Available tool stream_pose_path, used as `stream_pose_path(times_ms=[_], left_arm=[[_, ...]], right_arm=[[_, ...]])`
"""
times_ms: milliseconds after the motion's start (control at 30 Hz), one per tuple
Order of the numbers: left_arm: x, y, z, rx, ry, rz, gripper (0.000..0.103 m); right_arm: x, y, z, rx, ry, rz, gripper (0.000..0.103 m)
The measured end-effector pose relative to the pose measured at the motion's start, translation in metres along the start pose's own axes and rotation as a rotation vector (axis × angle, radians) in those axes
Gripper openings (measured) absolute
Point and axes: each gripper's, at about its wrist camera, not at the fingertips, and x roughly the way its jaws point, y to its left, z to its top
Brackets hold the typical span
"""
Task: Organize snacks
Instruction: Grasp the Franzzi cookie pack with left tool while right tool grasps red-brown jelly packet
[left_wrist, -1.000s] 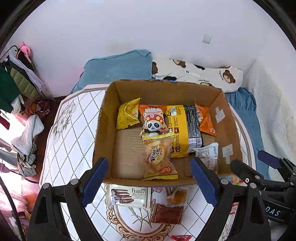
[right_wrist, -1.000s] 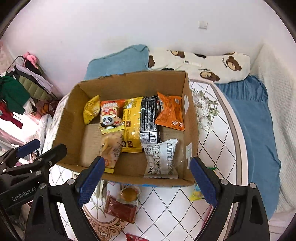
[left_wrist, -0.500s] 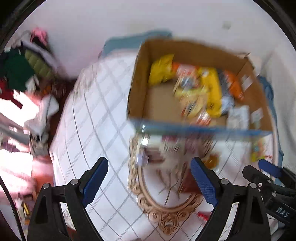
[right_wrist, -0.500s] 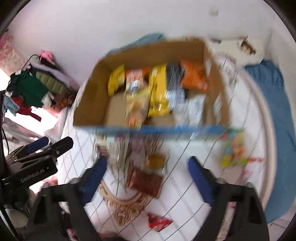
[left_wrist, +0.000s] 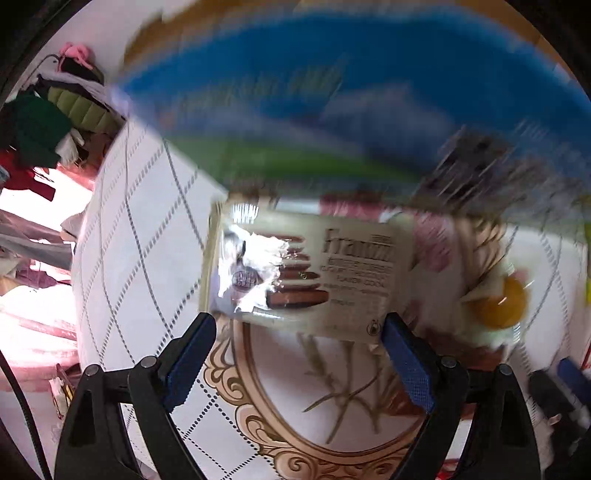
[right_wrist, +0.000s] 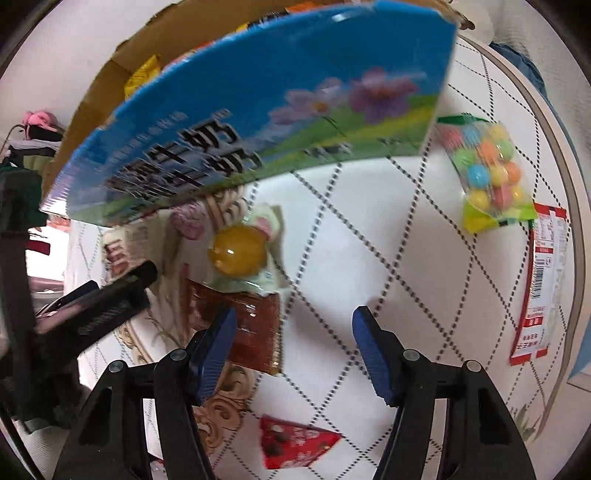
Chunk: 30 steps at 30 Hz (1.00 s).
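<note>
My left gripper (left_wrist: 299, 350) is open, low over the table, with its pads either side of the near edge of a cream Franzzi biscuit pack (left_wrist: 306, 273). My right gripper (right_wrist: 291, 350) is open and empty above the table; its left pad overlaps a brown snack packet (right_wrist: 243, 328). A yellow jelly cup in a clear wrapper (right_wrist: 238, 251) lies just beyond it and also shows in the left wrist view (left_wrist: 495, 302). The cardboard box (right_wrist: 258, 99), blue printed on the outside, stands behind and holds several snacks. The left view is blurred.
A bag of coloured candy balls (right_wrist: 487, 170) and a red-and-white wrapper (right_wrist: 539, 288) lie at the right. A red chocolate packet (right_wrist: 295, 443) lies near the front. The left gripper shows in the right wrist view (right_wrist: 96, 306). Clothes (left_wrist: 40, 136) are piled left of the round table.
Both grippers have dropped from above the box to low over the table in front of it. The left one has closed in on the biscuit pack. Both jaws stay open.
</note>
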Motion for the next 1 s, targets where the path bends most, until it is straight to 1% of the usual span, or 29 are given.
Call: stream_pose_path(times_ms=[100, 167, 200, 267, 333, 400, 467, 567, 600, 633, 667, 700, 733, 767, 800, 833, 867, 900, 967, 1000], left_arm=[[0.005, 0.026, -0.011, -0.027, 0.038, 0.002, 0.093], [0.003, 0.05, -0.021, -0.043, 0.053, 0.025, 0.093], [0.003, 0.063, -0.027, -0.059, 0.069, 0.031, 0.093], [0.001, 0.09, -0.035, -0.126, 0.101, 0.006, 0.093], [-0.002, 0.111, -0.038, -0.22, 0.131, -0.063, 0.093], [-0.005, 0.123, -0.032, -0.31, 0.141, -0.147, 0.093], [-0.007, 0.127, -0.021, -0.398, 0.149, -0.261, 0.093], [0.006, 0.118, -0.001, -0.51, 0.205, -0.447, 0.093], [0.011, 0.116, 0.003, -0.526, 0.221, -0.47, 0.093], [0.018, 0.113, 0.008, -0.55, 0.242, -0.511, 0.093], [0.024, 0.11, 0.011, -0.561, 0.252, -0.52, 0.091], [0.028, 0.107, 0.014, -0.568, 0.256, -0.52, 0.091], [0.032, 0.105, 0.015, -0.563, 0.248, -0.503, 0.085], [0.033, 0.104, 0.016, -0.55, 0.237, -0.484, 0.076], [0.031, 0.101, 0.013, -0.521, 0.224, -0.469, 0.073], [0.031, 0.101, 0.016, -0.467, 0.214, -0.442, 0.061], [0.028, 0.096, 0.013, -0.412, 0.206, -0.402, 0.057], [0.024, 0.09, 0.011, -0.346, 0.187, -0.364, 0.057], [0.016, 0.08, 0.001, -0.203, 0.167, -0.255, 0.057], [0.013, 0.074, -0.009, -0.116, 0.157, -0.202, 0.057]], right_arm=[[0.001, 0.001, -0.001, -0.032, 0.009, 0.008, 0.068], [0.002, 0.004, -0.002, -0.052, 0.018, 0.027, 0.068], [0.003, 0.006, -0.002, -0.067, 0.02, 0.032, 0.068], [0.004, 0.016, -0.002, -0.112, 0.021, 0.041, 0.068], [0.007, 0.026, -0.001, -0.151, 0.021, 0.051, 0.068], [0.013, 0.035, 0.001, -0.18, 0.038, 0.075, 0.068], [0.018, 0.043, 0.004, -0.197, 0.045, 0.083, 0.069], [0.02, 0.053, 0.009, -0.214, 0.046, 0.074, 0.069], [0.021, 0.054, 0.011, -0.216, 0.045, 0.072, 0.069], [0.02, 0.056, 0.011, -0.222, 0.044, 0.071, 0.069], [0.02, 0.057, 0.012, -0.228, 0.044, 0.067, 0.069], [0.02, 0.058, 0.013, -0.235, 0.041, 0.061, 0.069], [0.02, 0.061, 0.015, -0.242, 0.038, 0.057, 0.069], [0.019, 0.063, 0.015, -0.255, 0.037, 0.053, 0.069], [0.018, 0.065, 0.016, -0.27, 0.037, 0.053, 0.069], [0.015, 0.066, 0.017, -0.285, 0.037, 0.059, 0.069], [0.012, 0.066, 0.016, -0.306, 0.038, 0.062, 0.069], [0.01, 0.067, 0.015, -0.336, 0.04, 0.061, 0.069], [0.011, 0.078, 0.012, -0.421, 0.051, 0.049, 0.069], [0.013, 0.086, 0.009, -0.477, 0.062, 0.038, 0.069]])
